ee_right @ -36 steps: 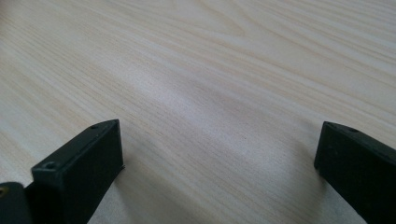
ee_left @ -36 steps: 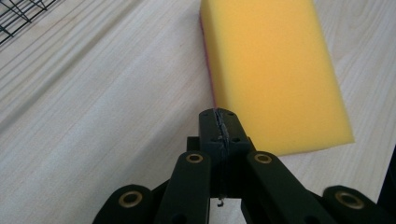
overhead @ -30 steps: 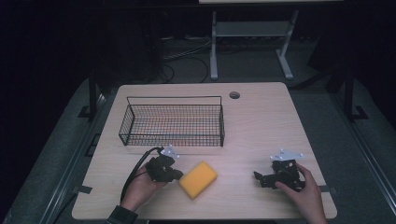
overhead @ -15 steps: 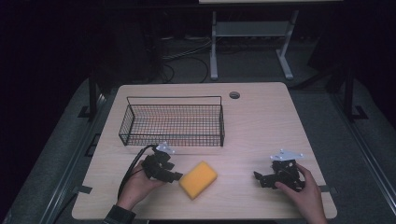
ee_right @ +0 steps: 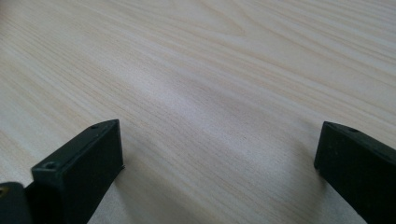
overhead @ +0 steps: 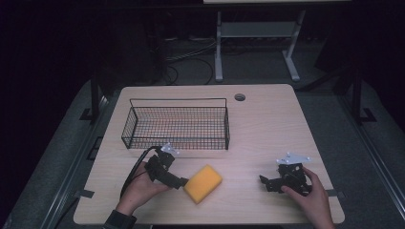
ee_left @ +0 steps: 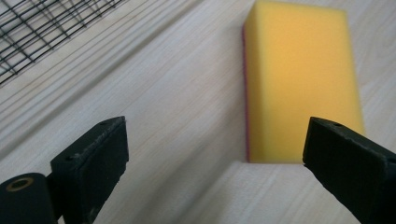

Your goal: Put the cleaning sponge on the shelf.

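Observation:
A yellow sponge (overhead: 203,183) lies flat on the wooden table (overhead: 267,129), near its front edge. My left gripper (overhead: 179,182) is held just left of the sponge, jaws open and nothing between them. In the left gripper view the sponge (ee_left: 301,79) lies ahead and to the right of the open left gripper (ee_left: 215,163), with a thin pink layer along its side. My right gripper (overhead: 265,182) rests low over the table at the front right, open over bare wood (ee_right: 210,93).
A black wire basket (overhead: 176,125) stands behind the left gripper, toward the table's left middle; its mesh (ee_left: 42,28) appears at the upper left of the left gripper view. A cable hole (overhead: 239,97) sits near the far edge. Dark floor surrounds the table.
My left gripper has shifted slightly and turned toward the sponge, its jaws now pointing at the sponge's left end. The right gripper and the sponge have stayed in place.

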Demonstrator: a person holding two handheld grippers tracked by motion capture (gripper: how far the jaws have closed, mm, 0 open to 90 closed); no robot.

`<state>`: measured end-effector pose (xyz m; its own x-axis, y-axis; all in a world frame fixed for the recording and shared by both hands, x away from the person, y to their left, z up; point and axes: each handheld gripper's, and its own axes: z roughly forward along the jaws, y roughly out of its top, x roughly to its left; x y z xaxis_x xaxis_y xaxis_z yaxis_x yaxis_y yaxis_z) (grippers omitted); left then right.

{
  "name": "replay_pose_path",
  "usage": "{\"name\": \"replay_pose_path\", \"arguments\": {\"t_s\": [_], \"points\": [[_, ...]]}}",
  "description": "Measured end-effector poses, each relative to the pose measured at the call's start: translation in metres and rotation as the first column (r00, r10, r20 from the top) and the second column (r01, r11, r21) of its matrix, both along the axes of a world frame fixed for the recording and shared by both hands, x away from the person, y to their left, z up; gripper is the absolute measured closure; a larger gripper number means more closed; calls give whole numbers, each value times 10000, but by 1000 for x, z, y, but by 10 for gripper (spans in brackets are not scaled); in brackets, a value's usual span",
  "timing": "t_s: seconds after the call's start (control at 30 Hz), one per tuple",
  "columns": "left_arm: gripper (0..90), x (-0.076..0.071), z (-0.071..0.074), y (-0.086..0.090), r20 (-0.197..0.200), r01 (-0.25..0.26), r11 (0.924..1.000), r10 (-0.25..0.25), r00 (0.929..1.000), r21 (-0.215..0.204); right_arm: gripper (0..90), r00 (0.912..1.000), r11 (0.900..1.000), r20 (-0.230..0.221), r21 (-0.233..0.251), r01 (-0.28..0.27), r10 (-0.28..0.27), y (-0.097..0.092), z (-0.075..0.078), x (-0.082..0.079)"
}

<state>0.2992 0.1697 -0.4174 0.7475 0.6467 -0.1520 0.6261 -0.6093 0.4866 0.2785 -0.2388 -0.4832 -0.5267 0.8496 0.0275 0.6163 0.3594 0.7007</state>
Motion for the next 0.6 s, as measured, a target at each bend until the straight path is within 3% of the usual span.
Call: {"name": "replay_pose_path", "arguments": {"t_s": [0.6], "points": [[69,-1,13,-31,209,737,9970,-742,9970,220,4,10000,10000,-1,-2,2,-2,0,0,0]]}}
